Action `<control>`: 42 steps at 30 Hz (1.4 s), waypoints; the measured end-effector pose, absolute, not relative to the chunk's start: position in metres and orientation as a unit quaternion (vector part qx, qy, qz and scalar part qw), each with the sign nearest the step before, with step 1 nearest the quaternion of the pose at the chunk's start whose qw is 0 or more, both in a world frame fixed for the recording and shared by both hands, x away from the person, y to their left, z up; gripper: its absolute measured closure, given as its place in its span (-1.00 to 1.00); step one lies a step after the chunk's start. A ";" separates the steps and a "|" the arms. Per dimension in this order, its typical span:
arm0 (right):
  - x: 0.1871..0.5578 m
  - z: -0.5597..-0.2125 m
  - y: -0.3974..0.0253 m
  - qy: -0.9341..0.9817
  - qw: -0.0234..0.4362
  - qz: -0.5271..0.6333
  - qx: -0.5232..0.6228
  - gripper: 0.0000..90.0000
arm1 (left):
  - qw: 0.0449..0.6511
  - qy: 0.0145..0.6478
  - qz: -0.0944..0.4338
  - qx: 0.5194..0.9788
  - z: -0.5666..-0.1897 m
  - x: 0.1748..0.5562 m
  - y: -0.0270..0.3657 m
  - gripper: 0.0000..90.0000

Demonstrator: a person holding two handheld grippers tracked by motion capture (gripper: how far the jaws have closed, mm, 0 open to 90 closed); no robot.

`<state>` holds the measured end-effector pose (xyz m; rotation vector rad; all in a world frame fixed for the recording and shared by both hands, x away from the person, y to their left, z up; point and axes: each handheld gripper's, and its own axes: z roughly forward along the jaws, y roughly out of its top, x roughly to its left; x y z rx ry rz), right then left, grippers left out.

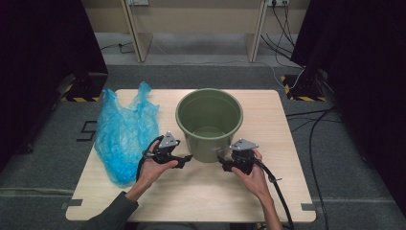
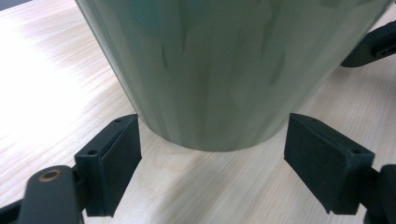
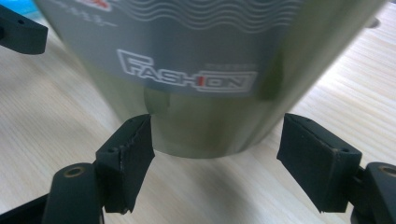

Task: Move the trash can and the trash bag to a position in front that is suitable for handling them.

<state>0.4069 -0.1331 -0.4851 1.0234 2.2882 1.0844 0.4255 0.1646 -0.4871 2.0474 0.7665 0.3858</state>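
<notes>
An empty olive-green plastic bucket (image 1: 209,122) stands upright in the middle of the wooden table (image 1: 191,191). My left gripper (image 1: 187,158) sits at the bucket's near-left base, open, its jaws spread either side of the bucket wall (image 2: 224,70) and not touching it. My right gripper (image 1: 222,161) is at the near-right base, also open, with the bucket's grey "FASHION" label (image 3: 187,77) just beyond its pads (image 3: 128,158). A crumpled blue plastic bag (image 1: 125,132) lies flat on the table to the left of the bucket.
The table's near edge (image 1: 191,219) has notches at both corners. Bare wood lies in front of the bucket and to its right. Dark curtains flank the scene, with cables on the floor (image 1: 316,124) at the right.
</notes>
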 end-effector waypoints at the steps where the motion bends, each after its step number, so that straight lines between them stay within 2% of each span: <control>1: 0.409 -0.485 -0.131 0.821 0.205 0.388 0.364 -0.43 | 0.444 0.310 0.155 0.826 -0.487 0.426 0.166 -0.59; 11: 0.425 -0.478 -0.106 0.821 0.214 0.389 0.360 -0.47 | 0.453 0.323 0.156 0.816 -0.486 0.431 0.179 -0.60; 28: 0.433 -0.481 -0.103 0.818 0.198 0.401 0.362 -0.52 | 0.446 0.332 0.153 0.817 -0.482 0.432 0.195 -0.62; 34: 0.432 -0.478 -0.111 0.813 0.207 0.395 0.375 -0.52 | 0.448 0.335 0.147 0.816 -0.476 0.427 0.212 -0.63; 42: 0.423 -0.479 -0.142 0.798 0.217 0.387 0.408 -0.51 | 0.448 0.345 0.153 0.810 -0.461 0.412 0.254 -0.64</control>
